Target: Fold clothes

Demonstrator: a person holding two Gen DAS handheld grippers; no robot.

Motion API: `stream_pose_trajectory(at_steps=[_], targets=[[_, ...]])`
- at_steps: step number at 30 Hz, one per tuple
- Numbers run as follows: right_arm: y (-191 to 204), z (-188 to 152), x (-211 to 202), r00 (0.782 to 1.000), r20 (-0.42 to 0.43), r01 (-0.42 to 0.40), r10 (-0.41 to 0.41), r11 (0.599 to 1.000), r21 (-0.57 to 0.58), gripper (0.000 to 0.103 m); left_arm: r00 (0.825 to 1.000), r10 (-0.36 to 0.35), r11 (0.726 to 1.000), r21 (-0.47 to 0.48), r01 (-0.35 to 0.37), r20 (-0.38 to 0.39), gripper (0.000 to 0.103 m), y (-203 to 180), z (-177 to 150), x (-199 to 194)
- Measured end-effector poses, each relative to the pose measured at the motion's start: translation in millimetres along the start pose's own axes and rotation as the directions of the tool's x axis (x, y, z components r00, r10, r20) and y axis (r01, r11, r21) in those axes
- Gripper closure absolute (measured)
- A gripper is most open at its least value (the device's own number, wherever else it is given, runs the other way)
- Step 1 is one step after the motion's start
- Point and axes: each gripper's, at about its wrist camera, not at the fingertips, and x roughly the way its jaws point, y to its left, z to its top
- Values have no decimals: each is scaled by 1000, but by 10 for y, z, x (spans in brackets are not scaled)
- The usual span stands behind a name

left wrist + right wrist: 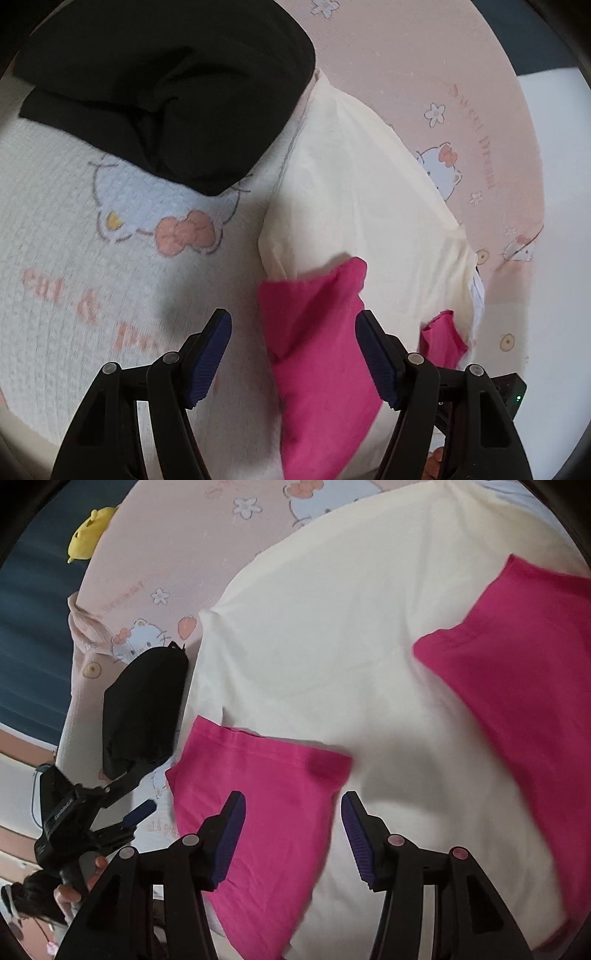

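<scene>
Pink bedsheet (pixel 122 587) — both grippers agape, empty

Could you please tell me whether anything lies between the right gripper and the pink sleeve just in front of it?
Nothing visible does. The right gripper is open, directly over the near pink sleeve, which lies flat on the cream shirt. The black pouch and the left gripper sit off to the side, clear of that path.

pink lettering on bedsheet (pixel 74 258), unreadable
</scene>
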Motion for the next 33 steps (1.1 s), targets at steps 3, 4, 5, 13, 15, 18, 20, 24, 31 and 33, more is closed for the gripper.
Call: stream_pose_trajectory(at_steps=[3,4,5,13,15,18,20,24,31,33], targets=[[-33,-6,83,1000,-19,2,-1,1000,30,50,1000,14,999,36,-15,22,36,-52,29,93],[-44,-8,111,1000,-25,3,-2,999,40,50,999,17,999,48,-18,31,37,-64,36,124],[-55,-10,138,999,-32,4,-2,999,50,50,999,23,998,50,-24,31,40,-58,43,152],[32,6,301,999,-21,32,-32,999,19,50,996,47,996,78,-41,-78,57,-55,-13,469],[68,14,338,999,-14,45,-45,999,-1,50,994,26,999,45,-22,-103,57,-15,-18,511],[123,27,393,998,-3,64,-64,997,-30,50,996,-5,1000,13,6,-94,57,21,-6,506],[159,35,430,997,4,77,-77,996,-49,50,996,-5,1000,18,7,-94,57,4,-1,517],[231,38,466,993,26,121,-119,988,-94,67,997,40,994,102,-33,-69,62,-109,-43,539],[357,-13,383,964,95,262,-248,946,-193,100,995,86,980,184,-74,-59,87,-150,-81,469],[393,-28,360,952,117,302,-283,928,-219,100,992,85,984,167,-68,-95,86,-107,-52,461]])
